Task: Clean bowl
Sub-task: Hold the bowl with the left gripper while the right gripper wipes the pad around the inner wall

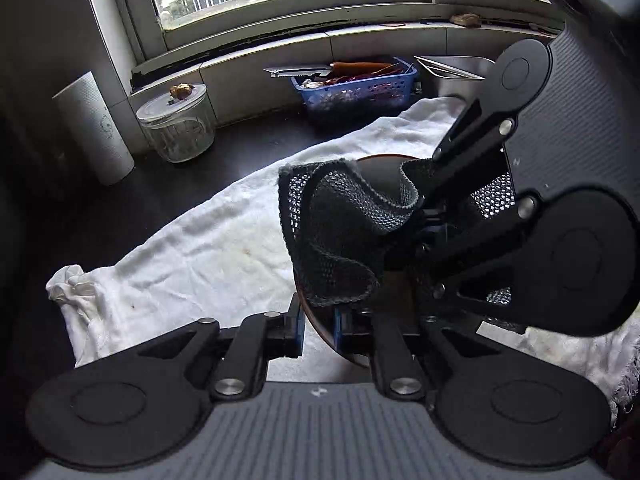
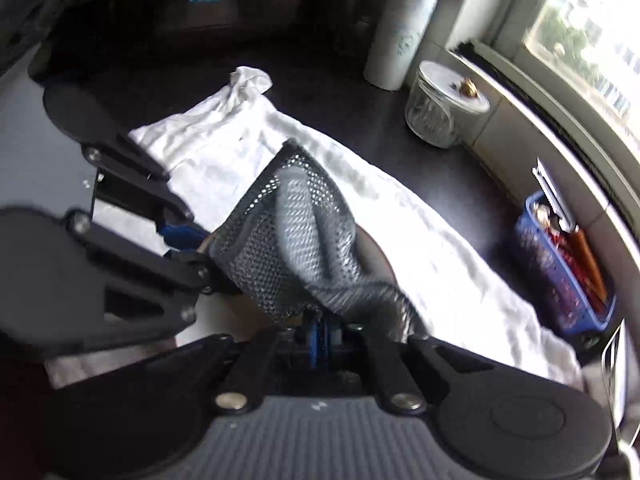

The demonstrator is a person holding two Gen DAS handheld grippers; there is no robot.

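Observation:
A dark brown bowl (image 1: 380,170) sits on a white towel (image 1: 208,252), mostly hidden under a grey mesh cleaning cloth (image 1: 340,232). My left gripper (image 1: 318,330) is shut on the bowl's near rim, its blue pads on either side of the rim. My right gripper (image 1: 424,216) comes in from the right and is shut on the mesh cloth, pressing it into the bowl. In the right wrist view the cloth (image 2: 296,236) drapes from my right gripper (image 2: 320,334), a bit of bowl (image 2: 374,254) shows behind it, and the left gripper (image 2: 180,236) holds the rim at left.
A glass jar with lid (image 1: 176,124) and a white roll (image 1: 94,128) stand at the back left of the dark counter. A blue basket of utensils (image 1: 356,88) and a steel container (image 1: 456,72) stand under the window. The towel (image 2: 440,264) runs across the counter.

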